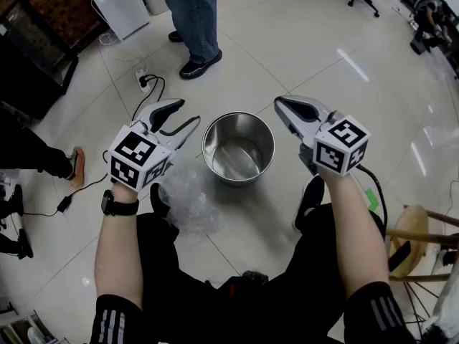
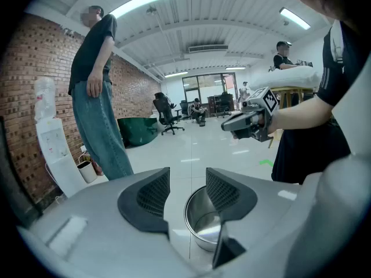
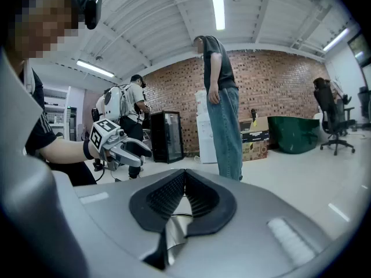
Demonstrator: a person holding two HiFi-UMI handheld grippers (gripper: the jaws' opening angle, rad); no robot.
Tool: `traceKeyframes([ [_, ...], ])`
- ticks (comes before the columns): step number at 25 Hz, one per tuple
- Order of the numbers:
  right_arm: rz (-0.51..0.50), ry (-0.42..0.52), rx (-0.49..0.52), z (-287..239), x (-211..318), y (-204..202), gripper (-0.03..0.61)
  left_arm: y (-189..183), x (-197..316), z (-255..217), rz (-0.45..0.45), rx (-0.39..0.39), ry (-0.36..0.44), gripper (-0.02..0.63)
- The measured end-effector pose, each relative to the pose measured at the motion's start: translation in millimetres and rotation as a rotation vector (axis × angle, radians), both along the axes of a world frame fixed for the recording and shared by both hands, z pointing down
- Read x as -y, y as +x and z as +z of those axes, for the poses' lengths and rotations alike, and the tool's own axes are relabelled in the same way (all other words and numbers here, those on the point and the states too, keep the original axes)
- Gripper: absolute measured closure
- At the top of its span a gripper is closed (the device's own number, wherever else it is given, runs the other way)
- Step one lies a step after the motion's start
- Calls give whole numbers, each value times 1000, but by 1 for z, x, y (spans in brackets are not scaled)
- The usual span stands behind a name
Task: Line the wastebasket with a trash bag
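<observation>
Wastebasket (image 1: 238, 147): bare steel, upright on the tiled floor (image 1: 301, 41), nothing inside, no liner over the rim; trash bag (image 1: 188, 198) crumpled in a clear heap on the floor just beside the wastebasket, at its near left, close against a dark shoe (image 1: 158, 198); not yet picked up. Left gripper (image 1: 186, 115) held in the air to the left of the wastebasket, jaws released and apart, nothing between them; right gripper (image 1: 280, 104) held to the right of the wastebasket, clenched tight on nothing. Bystander in jeans (image 1: 192, 20) well beyond the wastebasket.

Likely trouble from here: thin clear film hard to read, so easy to pinch several layers at once and never find the mouth; right jaws to be opened first, else no second hold for spreading; film apt to slip from the pads, or to tear if stretched hard over the steel rim; wastebasket, probably light, apt to slide or tip under a one-sided pull; bag edge apt to catch under the shoe on the lift.
</observation>
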State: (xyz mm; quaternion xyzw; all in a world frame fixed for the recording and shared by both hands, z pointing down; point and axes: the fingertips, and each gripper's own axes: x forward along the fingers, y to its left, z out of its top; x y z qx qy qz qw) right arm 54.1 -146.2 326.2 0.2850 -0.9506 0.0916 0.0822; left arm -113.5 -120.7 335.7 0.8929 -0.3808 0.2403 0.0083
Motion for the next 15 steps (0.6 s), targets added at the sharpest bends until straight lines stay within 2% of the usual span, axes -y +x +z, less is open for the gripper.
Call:
traceKeyframes([
  [8, -6, 13, -4, -6, 2, -1, 572, -38, 4, 76, -58, 163, -141, 373],
  [15, -15, 14, 5, -9, 4, -12, 571, -71, -2, 166, -123, 203, -327, 368],
])
